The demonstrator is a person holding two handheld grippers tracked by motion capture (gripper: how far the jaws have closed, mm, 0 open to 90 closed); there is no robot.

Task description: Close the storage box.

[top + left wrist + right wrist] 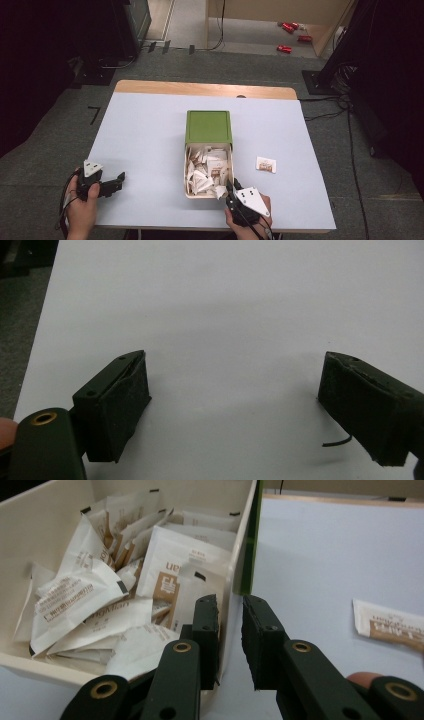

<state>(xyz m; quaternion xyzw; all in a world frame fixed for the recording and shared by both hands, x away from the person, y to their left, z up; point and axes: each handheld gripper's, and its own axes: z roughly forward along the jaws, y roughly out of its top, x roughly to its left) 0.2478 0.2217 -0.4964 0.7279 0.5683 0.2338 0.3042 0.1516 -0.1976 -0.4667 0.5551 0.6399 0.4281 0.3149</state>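
Note:
A cream box with a green lid slid back sits mid-table and holds several white and brown packets. One loose packet lies on the table to the box's right. My right gripper is at the box's near right corner. In the right gripper view its jaws stand a narrow gap apart, one over the packets, one outside the box wall, with nothing gripped. The loose packet lies to the right. My left gripper rests wide open on bare table.
The lilac table top has a wooden strip along its far edge. Grey carpet, cables and dark stands surround the table. Red objects lie on the floor far back.

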